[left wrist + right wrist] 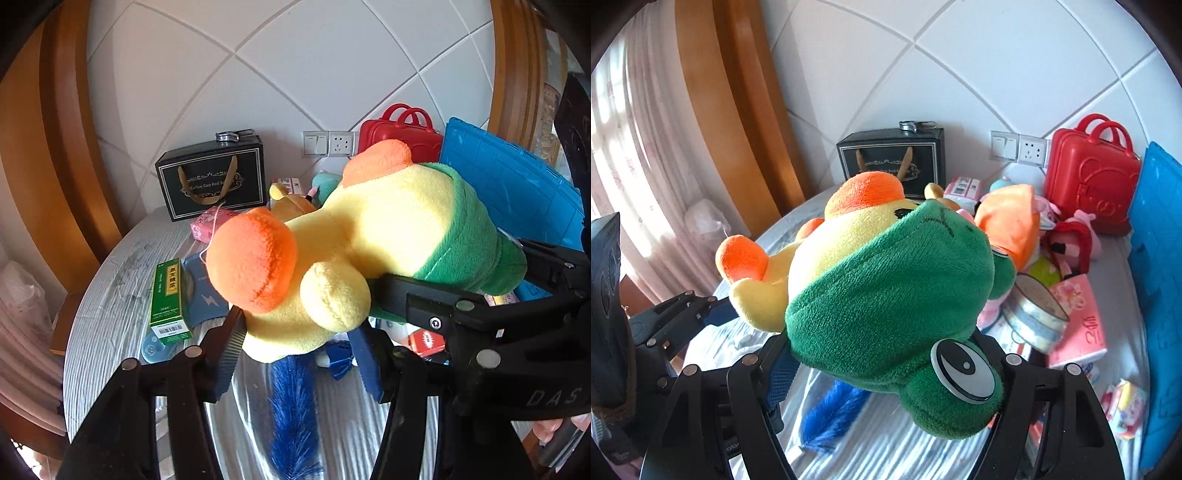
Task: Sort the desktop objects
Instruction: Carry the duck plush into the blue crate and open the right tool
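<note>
**A:** Looking at the left claw [299,354] here, its fingers sit about half apart, squeezing the yellow bottom of the plush duck [354,236]. Orange foot right above the left finger.

**B:** Yep, and the right claw [894,358] has the other end: jaws spread wide around the green frog hood, pressing in on both sides. So the duck hangs between the two claws, up off the table [110,314].

**A:** Under the left claw there's a blue furry thing [291,406] lying on the table. Off to its left, a green box [168,299].

**B:** Beyond the right claw, far side: black gift box [892,162], red case [1089,177]. Pink box [1078,321] to its right.
</note>
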A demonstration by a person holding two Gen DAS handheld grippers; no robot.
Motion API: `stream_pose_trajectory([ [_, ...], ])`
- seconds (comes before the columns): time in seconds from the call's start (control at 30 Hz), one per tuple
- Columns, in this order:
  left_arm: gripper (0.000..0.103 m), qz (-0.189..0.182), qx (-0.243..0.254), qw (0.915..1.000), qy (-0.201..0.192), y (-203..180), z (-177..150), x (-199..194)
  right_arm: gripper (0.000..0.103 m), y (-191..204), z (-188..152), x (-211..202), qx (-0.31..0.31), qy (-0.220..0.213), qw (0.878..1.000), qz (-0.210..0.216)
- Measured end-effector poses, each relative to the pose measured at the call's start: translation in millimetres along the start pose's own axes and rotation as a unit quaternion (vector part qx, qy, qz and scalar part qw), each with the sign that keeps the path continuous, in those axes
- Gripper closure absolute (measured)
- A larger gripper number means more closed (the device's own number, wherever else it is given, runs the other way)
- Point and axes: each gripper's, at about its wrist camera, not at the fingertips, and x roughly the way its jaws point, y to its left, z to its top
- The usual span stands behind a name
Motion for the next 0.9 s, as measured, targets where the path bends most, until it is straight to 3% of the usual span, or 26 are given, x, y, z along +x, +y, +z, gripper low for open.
stream_pose_trajectory([
  [0.4,0.049,-0.097,0.061,0.9926,-0.041,-78.7,9.5,-22.8,0.025,-44.3,-28.5,-91.6,0.046,-0.037,0.993,-0.099],
  [0.63,0.049,-0.123,0.095,0.9852,-0.073,-138.3,35.9,-37.3,0.025,-86.8,-27.5,-140.9,0.071,-0.07,0.986,-0.134],
  [0.9,0.049,-0.149,0.127,0.973,-0.122,-264.2,83.7,-38.9,0.025,-180.6,-23.4,-213.3,0.076,-0.122,0.974,-0.174],
])
